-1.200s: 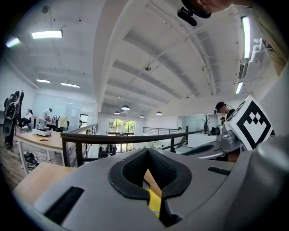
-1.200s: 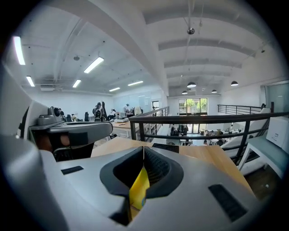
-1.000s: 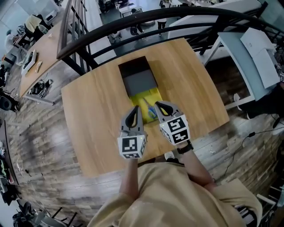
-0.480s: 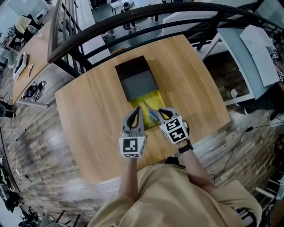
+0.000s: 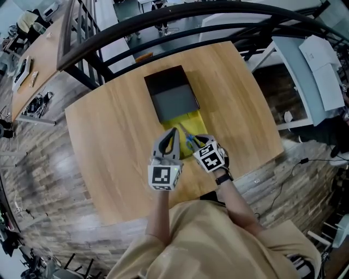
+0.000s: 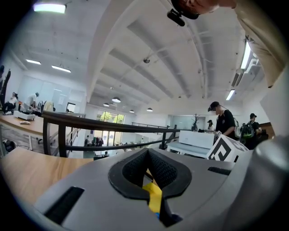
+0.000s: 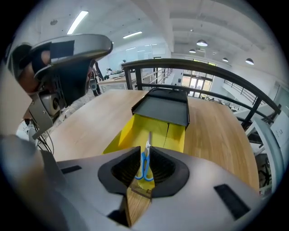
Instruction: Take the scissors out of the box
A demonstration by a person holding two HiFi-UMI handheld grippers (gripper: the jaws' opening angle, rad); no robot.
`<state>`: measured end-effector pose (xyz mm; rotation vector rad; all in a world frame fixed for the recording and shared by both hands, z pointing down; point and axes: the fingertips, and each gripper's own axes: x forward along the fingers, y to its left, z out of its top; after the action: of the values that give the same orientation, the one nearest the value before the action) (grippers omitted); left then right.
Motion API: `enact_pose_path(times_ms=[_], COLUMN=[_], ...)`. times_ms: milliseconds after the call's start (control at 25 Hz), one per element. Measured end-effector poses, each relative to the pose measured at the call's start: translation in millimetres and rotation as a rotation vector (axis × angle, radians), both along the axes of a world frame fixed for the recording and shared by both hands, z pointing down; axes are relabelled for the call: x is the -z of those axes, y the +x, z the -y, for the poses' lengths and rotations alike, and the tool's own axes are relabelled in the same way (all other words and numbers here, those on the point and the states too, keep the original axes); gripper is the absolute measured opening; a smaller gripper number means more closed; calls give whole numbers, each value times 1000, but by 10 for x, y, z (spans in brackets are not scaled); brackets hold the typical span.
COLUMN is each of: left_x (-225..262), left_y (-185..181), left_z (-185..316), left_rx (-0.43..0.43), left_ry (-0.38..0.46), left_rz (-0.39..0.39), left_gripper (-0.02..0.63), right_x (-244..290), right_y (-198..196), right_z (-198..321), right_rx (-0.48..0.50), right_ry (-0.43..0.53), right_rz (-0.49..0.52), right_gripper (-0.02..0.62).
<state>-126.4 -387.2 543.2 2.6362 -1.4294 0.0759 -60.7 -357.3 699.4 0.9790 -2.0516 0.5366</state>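
A: Currently, jaw state?
B: My left gripper (image 5: pixel 174 131) has its jaws together, empty. My right gripper (image 7: pixel 144 146) likewise: jaws together, nothing clamped, pointing down at the yellow tray (image 7: pixel 174 135).
A: Scissors?
B: The blue-handled scissors (image 7: pixel 144 164) lie in that tray, which sticks out of the black sleeve (image 7: pixel 162 108), just beyond my right tips.
A: Surface, room?
B: The box sits on a wooden table (image 5: pixel 109 141). A black railing (image 5: pixel 163 27) runs behind it, with plank floor (image 5: pixel 43 180) around. Ceiling lights (image 6: pixel 47 6) are on, and another desk (image 5: pixel 38 60) stands past the railing.
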Motion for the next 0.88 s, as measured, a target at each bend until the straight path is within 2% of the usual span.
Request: enact_pose_path(times_ms=[40, 120, 440, 640, 880], left_x=[-20, -53, -83, -117, -108], left_y=[-15, -28, -133, -190, -328], left_z=[-8, -21, 6, 24, 20], left_rx=[4, 7, 19, 36, 76], left_ry=[-1, -3, -4, -15, -22], left_rz=[1, 3, 9, 4, 40], left_gripper=[2, 2, 2, 2, 2], right_x=[-72, -211, -619, -792, -999], right_y=[-9, -11, -95, -121, -58], right_z=[-18, -51, -37, 19, 17], right_rx=[6, 17, 91, 103, 109], right_ry=[-17, -53, -144, -206, -294], right_rz=[-8, -26, -138, -212, -328], right_gripper=[24, 89, 142, 149, 147])
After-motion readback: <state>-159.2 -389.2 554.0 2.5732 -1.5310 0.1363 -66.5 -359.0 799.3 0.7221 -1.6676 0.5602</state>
